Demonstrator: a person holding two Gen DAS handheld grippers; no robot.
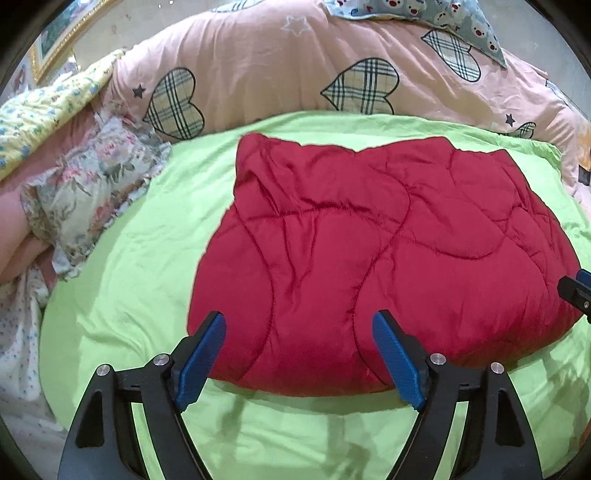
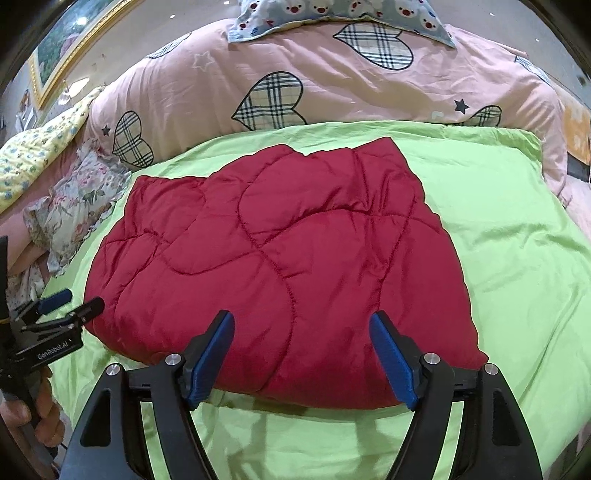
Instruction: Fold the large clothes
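A red quilted padded garment (image 1: 369, 251) lies folded into a compact block on the green sheet (image 1: 147, 258); it also shows in the right wrist view (image 2: 280, 258). My left gripper (image 1: 299, 325) is open and empty, above the garment's near edge toward its left side. My right gripper (image 2: 301, 325) is open and empty, above the near edge toward its right side. The left gripper appears at the left edge of the right wrist view (image 2: 70, 302), and a right fingertip (image 1: 576, 291) shows at the right edge of the left wrist view.
A pink duvet with plaid hearts (image 1: 277, 66) is piled behind the green sheet (image 2: 498, 221). A floral pillow (image 1: 92, 184) and yellow floral cloth (image 1: 44, 110) lie at the left. A blue cartoon pillow (image 2: 332, 14) rests on the duvet.
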